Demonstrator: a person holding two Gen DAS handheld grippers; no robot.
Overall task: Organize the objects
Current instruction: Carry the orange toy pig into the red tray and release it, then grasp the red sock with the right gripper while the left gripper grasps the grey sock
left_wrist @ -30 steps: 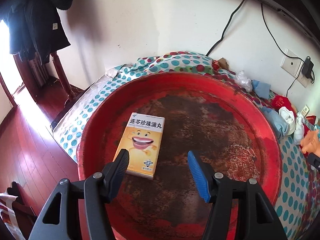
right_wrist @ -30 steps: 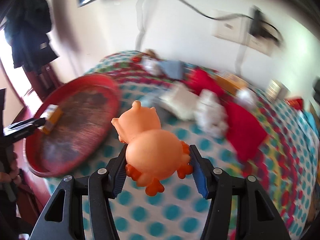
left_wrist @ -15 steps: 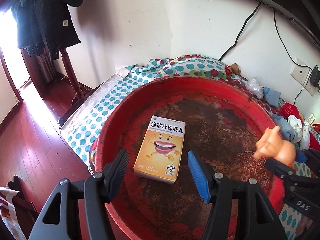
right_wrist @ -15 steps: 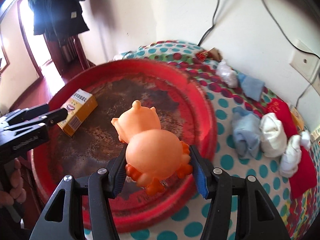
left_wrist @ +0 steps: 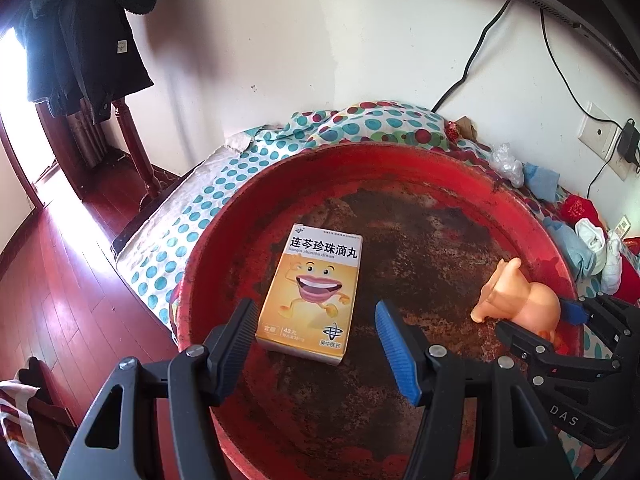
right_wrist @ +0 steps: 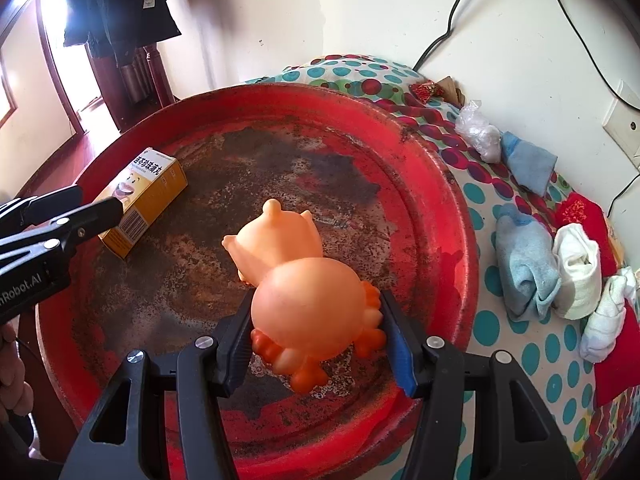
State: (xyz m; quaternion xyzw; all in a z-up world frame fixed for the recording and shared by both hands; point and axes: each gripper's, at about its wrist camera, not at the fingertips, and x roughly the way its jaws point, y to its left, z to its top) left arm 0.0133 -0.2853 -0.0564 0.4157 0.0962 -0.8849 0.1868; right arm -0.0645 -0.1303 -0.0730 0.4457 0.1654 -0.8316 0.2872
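Right tool just swung toy from bed to over tray — still clamped on it. Left tool open above box. You're set to release.

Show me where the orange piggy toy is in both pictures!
Left wrist view: the orange piggy toy is at the right, over the red tray's right side, in the right gripper.
Right wrist view: the toy is bottom centre, squeezed between that gripper's fingers.
Shared landmark: the yellow box lying in the tray.
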